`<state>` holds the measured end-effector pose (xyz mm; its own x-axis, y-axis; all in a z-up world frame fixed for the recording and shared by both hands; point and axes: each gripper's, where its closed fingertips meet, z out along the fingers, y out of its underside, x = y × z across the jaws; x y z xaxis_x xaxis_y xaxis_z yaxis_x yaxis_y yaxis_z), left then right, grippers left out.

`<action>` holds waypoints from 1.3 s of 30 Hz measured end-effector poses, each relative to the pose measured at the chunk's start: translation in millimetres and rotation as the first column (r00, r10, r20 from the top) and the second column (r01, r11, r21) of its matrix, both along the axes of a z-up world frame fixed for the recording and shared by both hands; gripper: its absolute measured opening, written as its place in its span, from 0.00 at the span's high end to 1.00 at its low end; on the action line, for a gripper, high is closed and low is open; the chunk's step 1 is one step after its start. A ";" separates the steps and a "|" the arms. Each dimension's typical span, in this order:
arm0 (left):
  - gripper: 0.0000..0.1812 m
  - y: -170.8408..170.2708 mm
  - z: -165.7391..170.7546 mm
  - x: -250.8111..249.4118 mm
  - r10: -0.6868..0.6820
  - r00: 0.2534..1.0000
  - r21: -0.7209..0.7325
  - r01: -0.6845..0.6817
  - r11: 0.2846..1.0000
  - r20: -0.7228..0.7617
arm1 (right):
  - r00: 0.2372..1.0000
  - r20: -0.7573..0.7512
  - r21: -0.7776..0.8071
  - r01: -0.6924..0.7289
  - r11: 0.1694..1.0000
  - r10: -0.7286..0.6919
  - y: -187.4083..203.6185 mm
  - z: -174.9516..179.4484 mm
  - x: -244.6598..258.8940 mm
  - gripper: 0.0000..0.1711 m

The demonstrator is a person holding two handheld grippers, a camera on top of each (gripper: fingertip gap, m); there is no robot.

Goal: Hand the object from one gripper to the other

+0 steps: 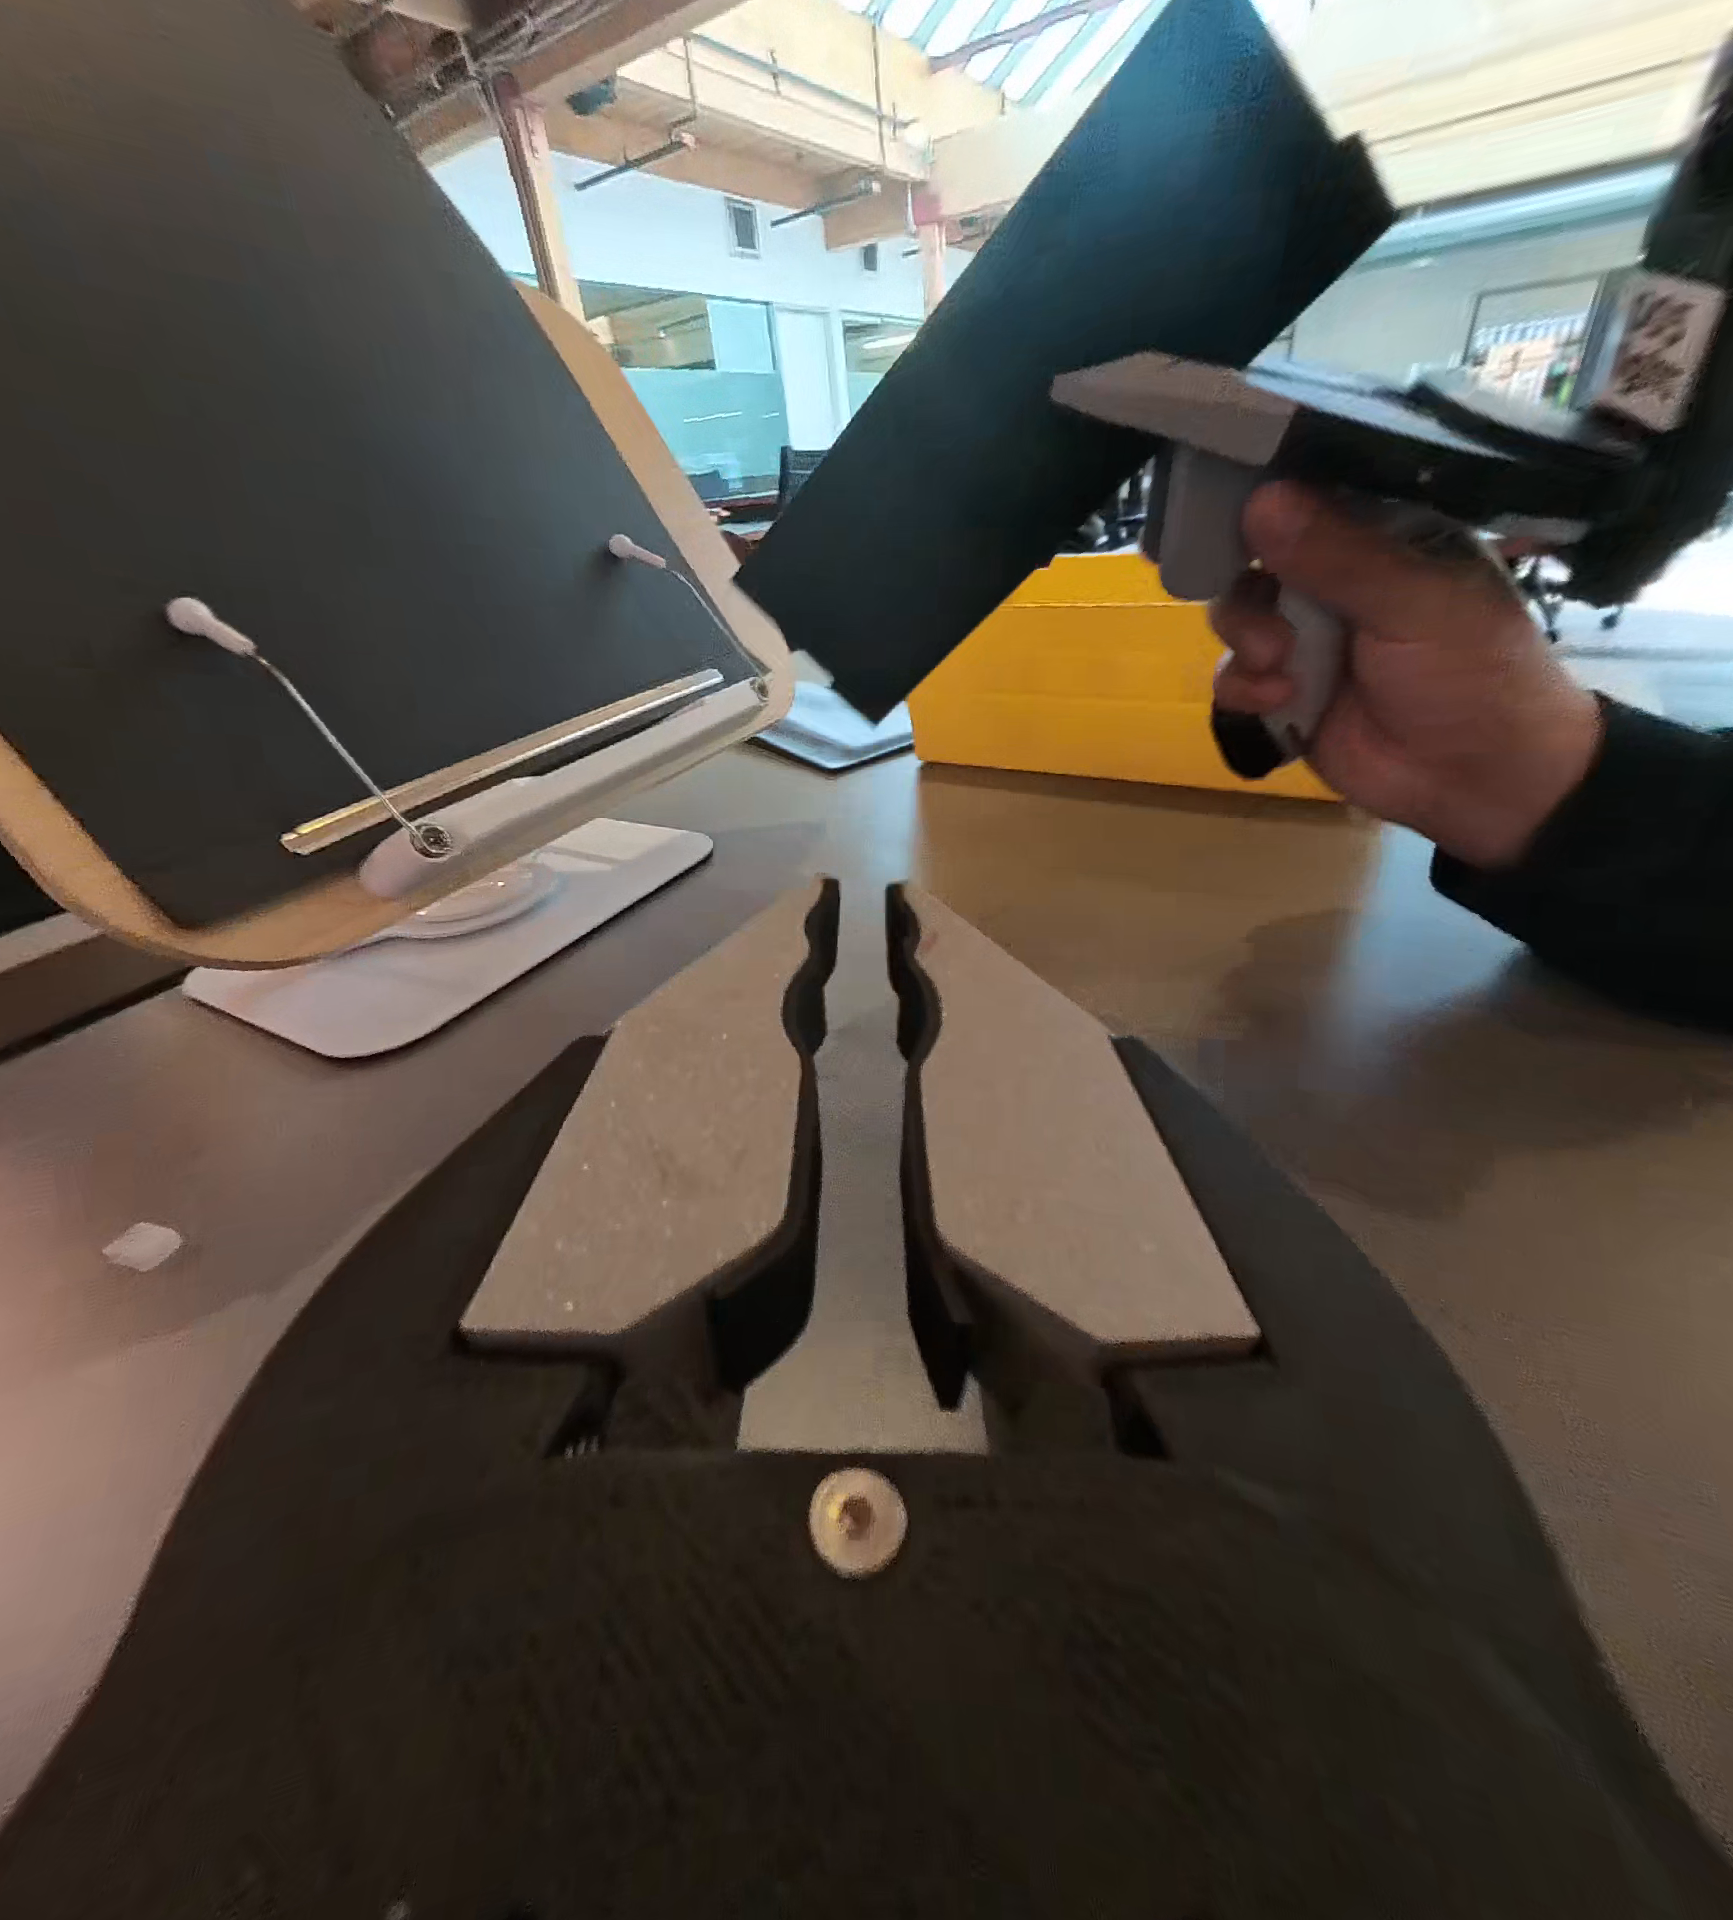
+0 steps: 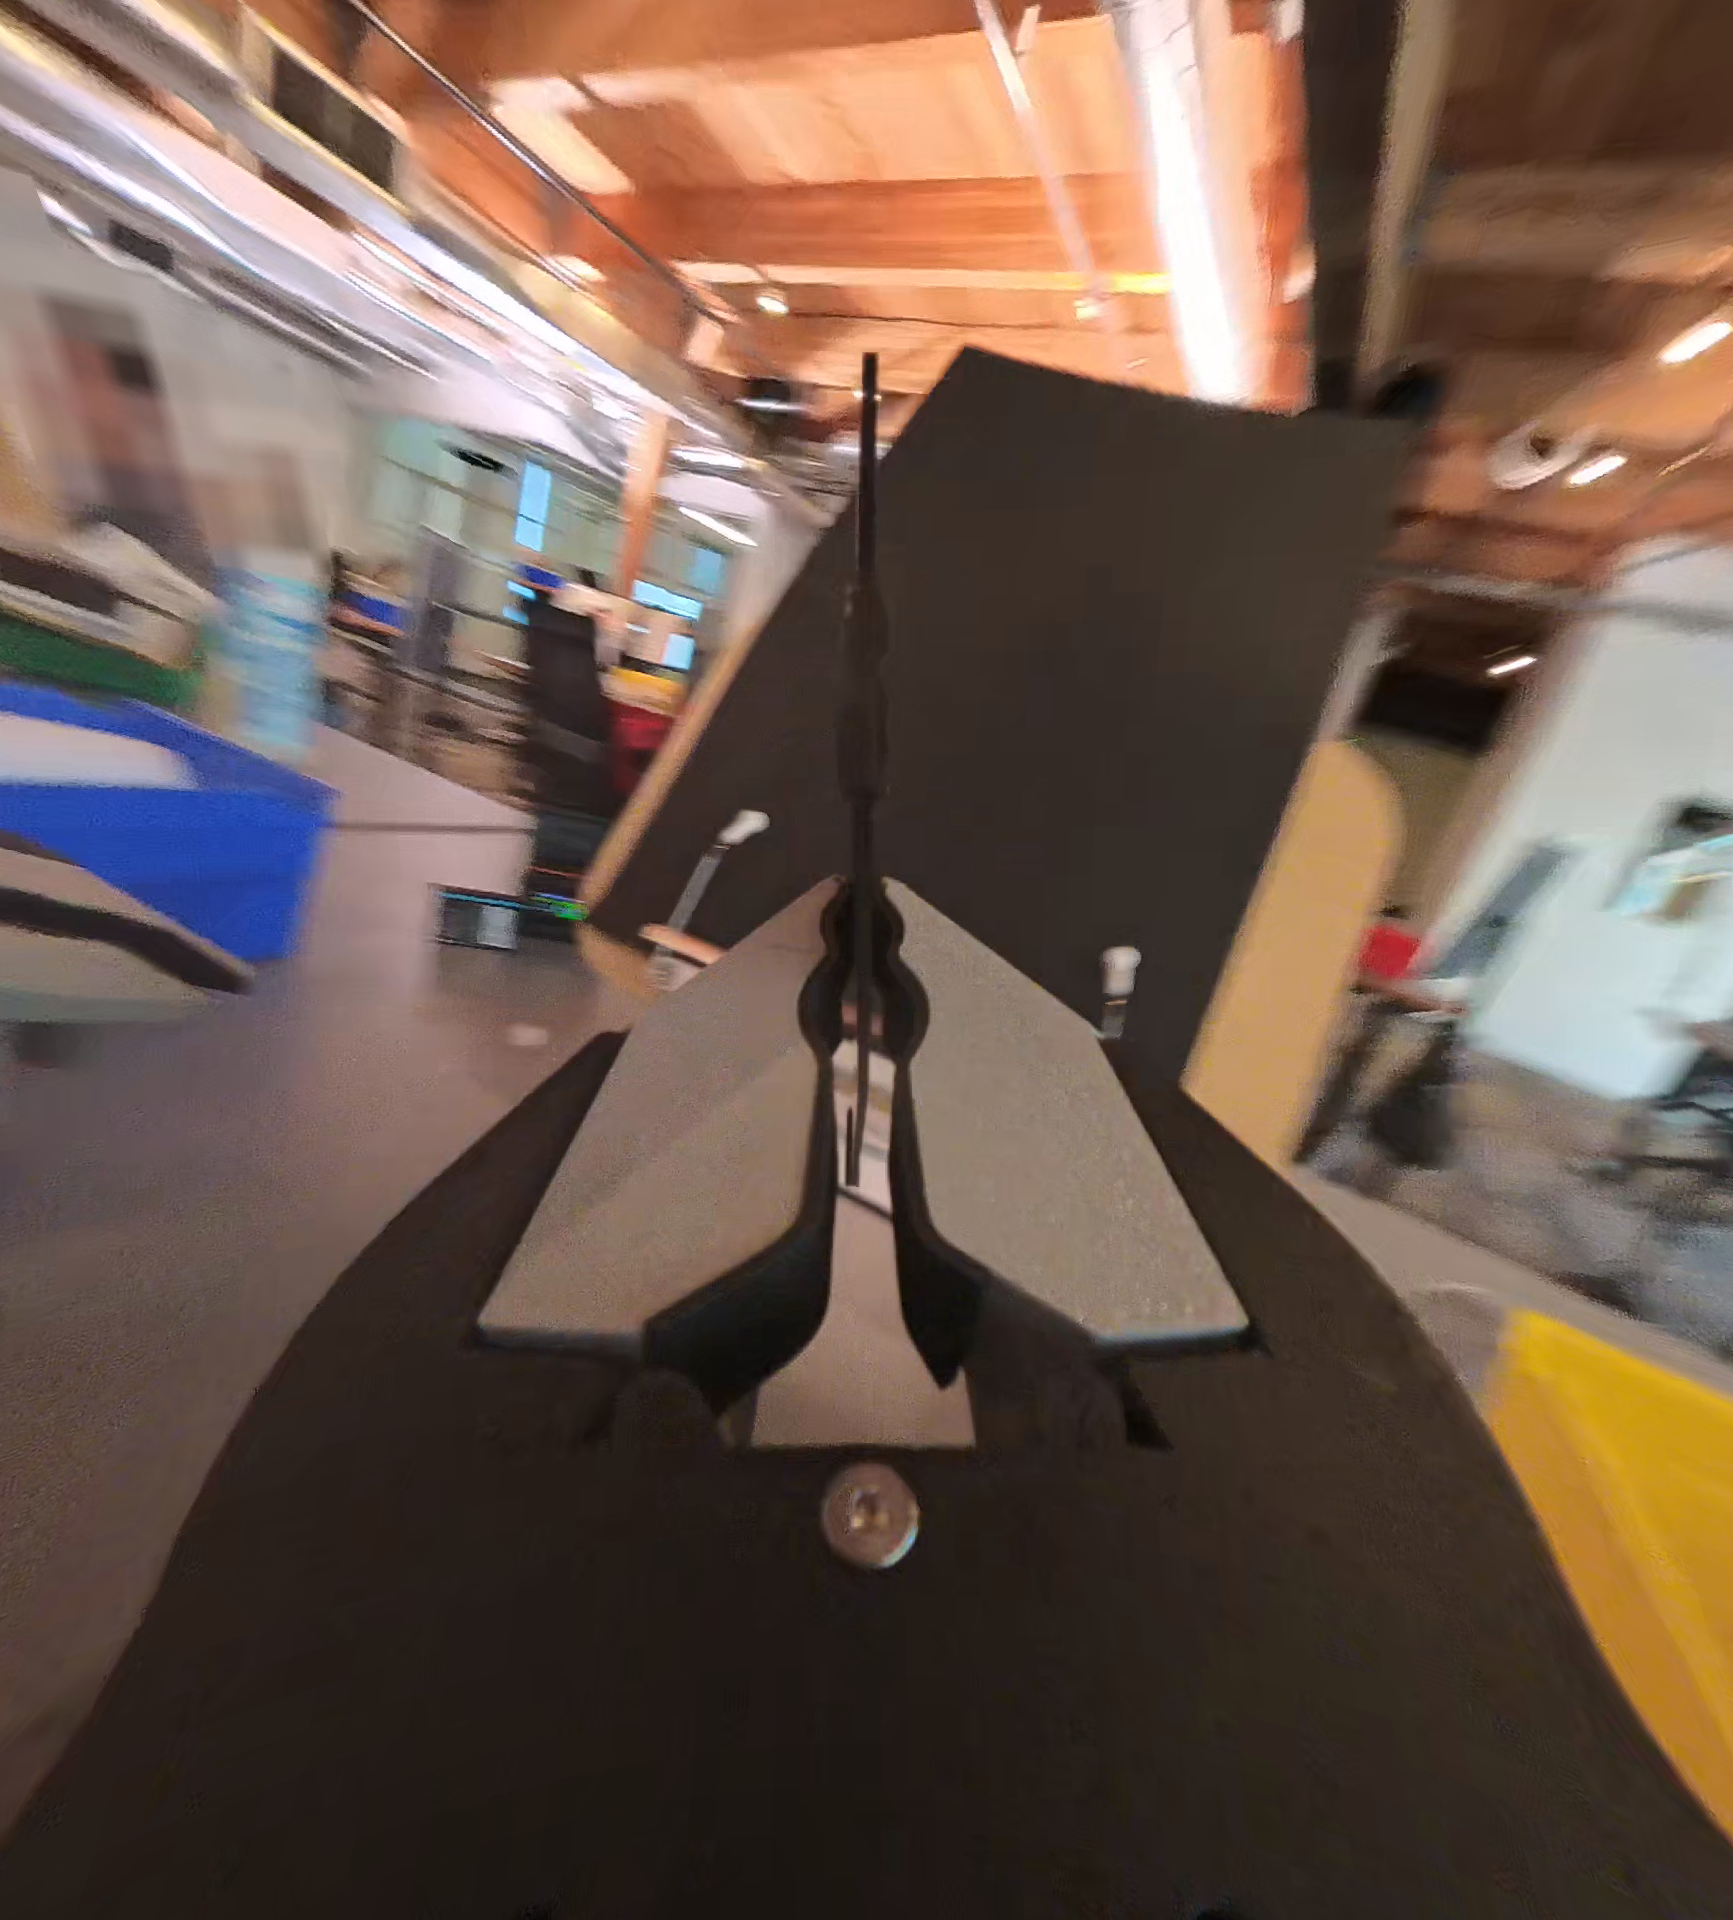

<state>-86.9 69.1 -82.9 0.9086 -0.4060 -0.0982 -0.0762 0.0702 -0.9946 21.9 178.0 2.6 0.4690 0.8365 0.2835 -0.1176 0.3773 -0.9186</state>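
The flat black rectangular board (image 1: pixel 1038 343) is held in the air above the dark table (image 1: pixel 1101 997), clamped at one edge between the fingers of the right gripper (image 2: pixel 864 914), whose jaws are pressed tight on it. In the right wrist view the board shows edge-on as a thin dark line rising from the fingertips. In the left wrist view its long axis slants from lower left to upper right, its low corner near the right edge of the tilted black bookstand with the pale wooden rim (image 1: pixel 218 436). A hand (image 1: pixel 1402 665) grips the right gripper's handle at the right. The left gripper (image 1: pixel 862 904) sits low and near, well apart from the board, its jaws slightly parted and holding nothing. A yellow box (image 1: pixel 1080 686) stands on the table beyond.
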 end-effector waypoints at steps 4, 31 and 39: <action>0.99 1.0 -0.6 -4.2 0.030 0.999 0.004 -0.030 1.000 -0.022 | 0.957 -0.040 0.205 0.289 0.935 -0.287 -5.2 20.5 19.4 1.00; 1.00 5.0 -7.7 -6.2 0.090 0.987 0.002 -0.090 0.996 -0.131 | 0.788 0.091 -0.059 0.614 0.787 -0.608 148.3 -9.8 267.1 1.00; 1.00 5.5 -8.0 -6.8 0.094 0.987 -0.002 -0.095 0.995 -0.129 | 0.822 0.208 0.002 0.542 0.840 -0.531 173.7 5.7 231.1 1.00</action>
<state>-93.7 74.6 -90.9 0.9230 -0.3200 -0.2137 -0.2092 0.0490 -0.9766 253.0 351.6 8.3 0.7889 0.4854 0.3768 0.2695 0.2777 -0.9221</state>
